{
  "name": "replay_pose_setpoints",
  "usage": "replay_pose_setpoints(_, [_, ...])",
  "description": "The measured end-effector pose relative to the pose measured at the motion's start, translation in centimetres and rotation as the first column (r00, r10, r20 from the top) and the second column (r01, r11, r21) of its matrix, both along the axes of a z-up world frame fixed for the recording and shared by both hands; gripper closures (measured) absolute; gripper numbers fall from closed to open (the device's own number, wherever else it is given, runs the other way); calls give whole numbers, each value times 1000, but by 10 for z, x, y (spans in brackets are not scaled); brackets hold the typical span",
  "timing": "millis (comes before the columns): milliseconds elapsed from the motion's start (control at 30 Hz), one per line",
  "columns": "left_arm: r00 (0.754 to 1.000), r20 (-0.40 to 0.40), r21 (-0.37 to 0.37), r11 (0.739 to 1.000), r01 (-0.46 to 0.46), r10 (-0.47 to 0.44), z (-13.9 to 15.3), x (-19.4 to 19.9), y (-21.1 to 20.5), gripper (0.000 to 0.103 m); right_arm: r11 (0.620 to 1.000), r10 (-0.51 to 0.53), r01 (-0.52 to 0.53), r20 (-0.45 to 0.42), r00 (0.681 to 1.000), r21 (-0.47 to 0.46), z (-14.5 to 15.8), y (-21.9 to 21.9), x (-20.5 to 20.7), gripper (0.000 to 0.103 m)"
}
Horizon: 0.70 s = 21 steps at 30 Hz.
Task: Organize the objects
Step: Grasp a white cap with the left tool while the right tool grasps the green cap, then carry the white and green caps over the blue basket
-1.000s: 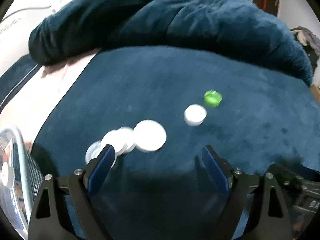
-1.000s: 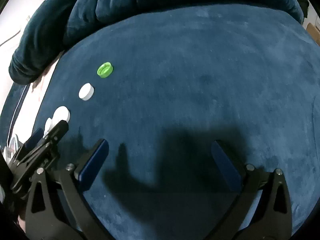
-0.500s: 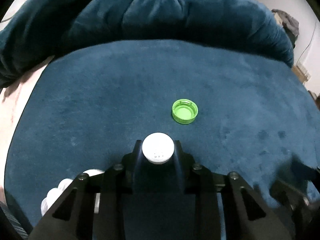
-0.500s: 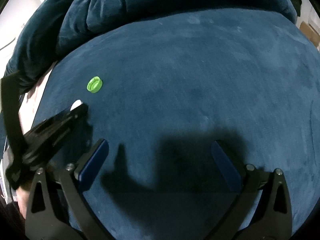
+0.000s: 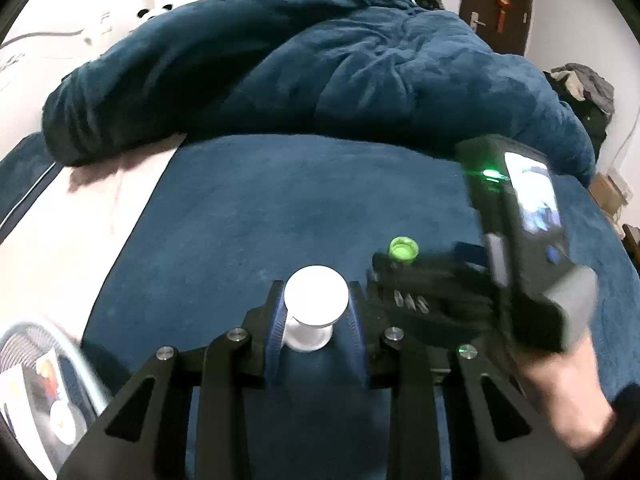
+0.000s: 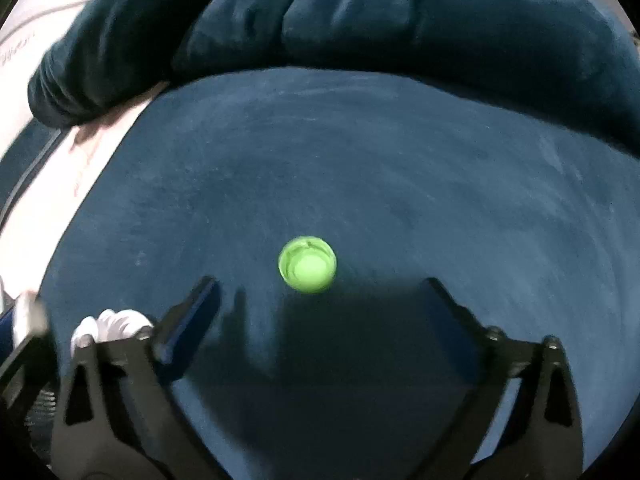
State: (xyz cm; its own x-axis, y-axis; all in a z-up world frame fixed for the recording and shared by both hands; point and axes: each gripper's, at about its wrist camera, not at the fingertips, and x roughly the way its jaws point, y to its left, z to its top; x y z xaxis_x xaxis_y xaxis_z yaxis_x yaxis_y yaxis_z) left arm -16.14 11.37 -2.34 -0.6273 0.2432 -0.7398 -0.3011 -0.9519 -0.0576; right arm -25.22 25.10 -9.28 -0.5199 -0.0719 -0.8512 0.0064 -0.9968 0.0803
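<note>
On the bed [image 5: 280,200], near centre: white cap [image 5: 316,296], lifted since a second before, clamped in left hand-held gripper [image 5: 316,312]. Right hand-held gripper [image 6: 320,304], wide, newly closing on green cap [image 6: 307,264]; next pickup likely.

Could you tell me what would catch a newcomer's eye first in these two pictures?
Probably the bright green cap, lying open side up on the dark blue blanket just ahead of the open right gripper. Next, in the left wrist view, the white cap clamped between the left gripper fingers, with a second white cap under it. A cluster of white caps sits low on the left.
</note>
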Motion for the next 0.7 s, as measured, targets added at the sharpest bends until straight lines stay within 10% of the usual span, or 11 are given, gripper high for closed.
replay_pose_setpoints(100, [1000, 19, 16, 1000, -20, 20, 2, 4, -11, 73, 999, 16, -19, 49, 999, 48, -8, -6, -11, 73])
replay_pose_setpoints(700, [987, -28, 86, 984, -156, 159, 77, 68, -130, 73, 976, 216, -216, 6, 976, -26, 86, -100, 108, 73])
